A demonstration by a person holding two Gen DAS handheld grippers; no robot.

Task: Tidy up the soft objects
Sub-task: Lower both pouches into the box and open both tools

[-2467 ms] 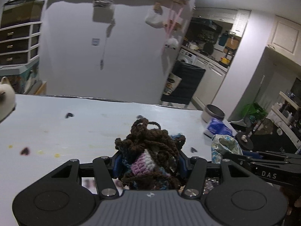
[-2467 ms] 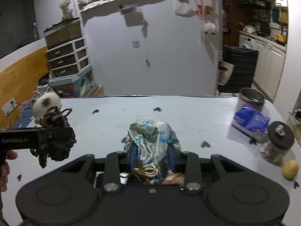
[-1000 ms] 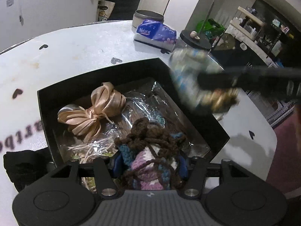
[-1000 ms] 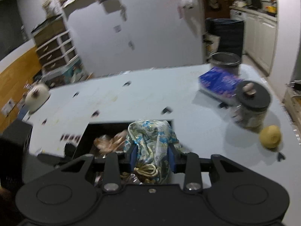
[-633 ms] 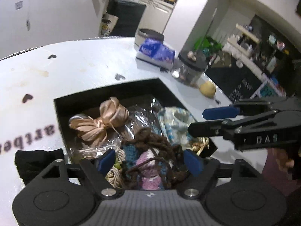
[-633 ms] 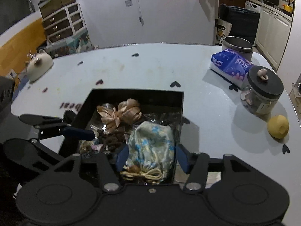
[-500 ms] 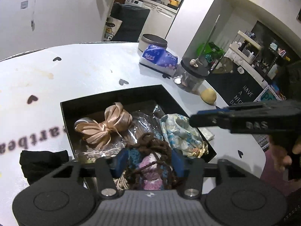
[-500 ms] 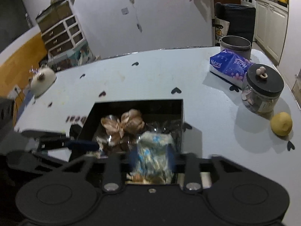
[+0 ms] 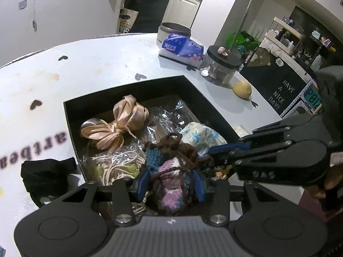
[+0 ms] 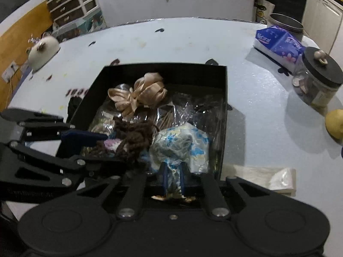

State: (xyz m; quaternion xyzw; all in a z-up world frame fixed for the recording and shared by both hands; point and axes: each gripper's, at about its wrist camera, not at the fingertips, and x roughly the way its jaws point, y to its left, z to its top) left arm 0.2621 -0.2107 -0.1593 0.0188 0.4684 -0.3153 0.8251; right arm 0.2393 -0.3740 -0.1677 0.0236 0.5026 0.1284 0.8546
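A black box (image 9: 133,87) (image 10: 223,115) sits on the white table. It holds a peach ribbon bow (image 9: 120,122) (image 10: 139,94), clear plastic packets and cream cord. My left gripper (image 9: 170,185) is shut on a brown, blue and pink crochet pouch (image 9: 171,167) (image 10: 130,139) at the box's near edge. My right gripper (image 10: 172,180) is shut on the neck of a blue floral fabric pouch (image 10: 182,145) (image 9: 199,135) that rests in the box beside the crochet pouch.
A black cloth (image 9: 45,175) lies left of the box. A tissue pack (image 10: 278,40), a dark-lidded glass jar (image 10: 317,79), a lemon (image 10: 334,124) and a metal tin (image 9: 173,30) stand to the right. A white figurine (image 10: 42,49) is far left. A plastic bag (image 10: 263,177) lies near right.
Both grippers came down from above the table to the box, opened over it, then closed again on their pouches. Both pouches now sit low in the box.
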